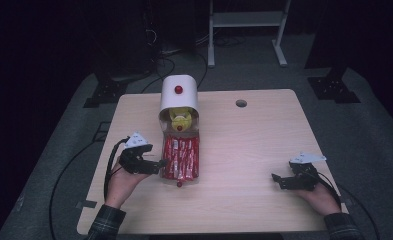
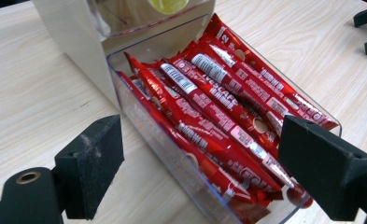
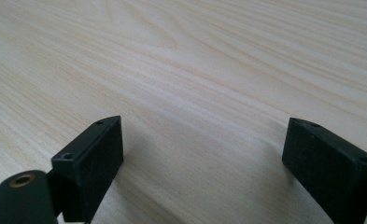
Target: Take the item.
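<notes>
- We note the wooden table (image 1: pixel 244 150) across the middle of the high view, with a small round hole (image 1: pixel 241 103) in its upper centre.
- We see the white dispenser (image 1: pixel 179 92) at upper centre, a red knob (image 1: pixel 178 89) on its front and something yellow (image 1: pixel 180 119) below the hood.
- The clear drawer (image 2: pixel 172 156) is pulled out toward the bottom of the frame; in the left gripper view it runs through the centre.
- Red stick packets (image 2: pixel 218 116) lie lengthwise in the drawer, stacked side by side.
- Left gripper (image 1: pixel 159 164), at lower left, sits just beside the drawer's left wall; its jaws are spread, with the drawer's near end between them, and we see no pad touching it.
- Right gripper (image 1: pixel 278 180), at lower right, is well apart from the drawer; jaws spread over bare wood.
</notes>
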`<state>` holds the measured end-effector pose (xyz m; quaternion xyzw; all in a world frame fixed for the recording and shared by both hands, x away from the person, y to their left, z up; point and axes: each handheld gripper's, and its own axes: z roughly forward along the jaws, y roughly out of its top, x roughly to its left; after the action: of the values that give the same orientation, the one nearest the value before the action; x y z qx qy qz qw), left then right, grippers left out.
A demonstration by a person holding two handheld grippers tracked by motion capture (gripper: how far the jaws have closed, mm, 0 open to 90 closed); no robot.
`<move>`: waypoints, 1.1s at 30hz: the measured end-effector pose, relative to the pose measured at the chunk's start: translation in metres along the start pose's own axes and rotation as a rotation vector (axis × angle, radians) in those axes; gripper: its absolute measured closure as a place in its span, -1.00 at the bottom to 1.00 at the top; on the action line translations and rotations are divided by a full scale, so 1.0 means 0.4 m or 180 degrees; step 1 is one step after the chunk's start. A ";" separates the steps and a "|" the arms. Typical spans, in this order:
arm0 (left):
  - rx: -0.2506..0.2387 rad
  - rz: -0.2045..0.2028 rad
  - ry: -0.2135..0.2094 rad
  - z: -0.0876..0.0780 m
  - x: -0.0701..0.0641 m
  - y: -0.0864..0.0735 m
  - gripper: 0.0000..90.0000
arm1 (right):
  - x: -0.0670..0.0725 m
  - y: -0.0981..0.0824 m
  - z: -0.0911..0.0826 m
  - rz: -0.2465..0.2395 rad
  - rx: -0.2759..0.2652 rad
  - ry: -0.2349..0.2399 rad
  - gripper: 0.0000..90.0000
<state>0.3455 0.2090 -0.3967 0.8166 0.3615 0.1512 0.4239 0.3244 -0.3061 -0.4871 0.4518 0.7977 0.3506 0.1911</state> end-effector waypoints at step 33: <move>0.0052 0.0107 -0.0275 0.095 -0.051 0.053 -0.13 | 0.000 0.000 0.000 0.0001 0.0000 0.0001 -0.75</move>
<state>0.3619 0.1642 -0.4010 0.8318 0.3302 0.1199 0.4298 0.3244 -0.3061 -0.4871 0.4520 0.7977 0.3507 0.1909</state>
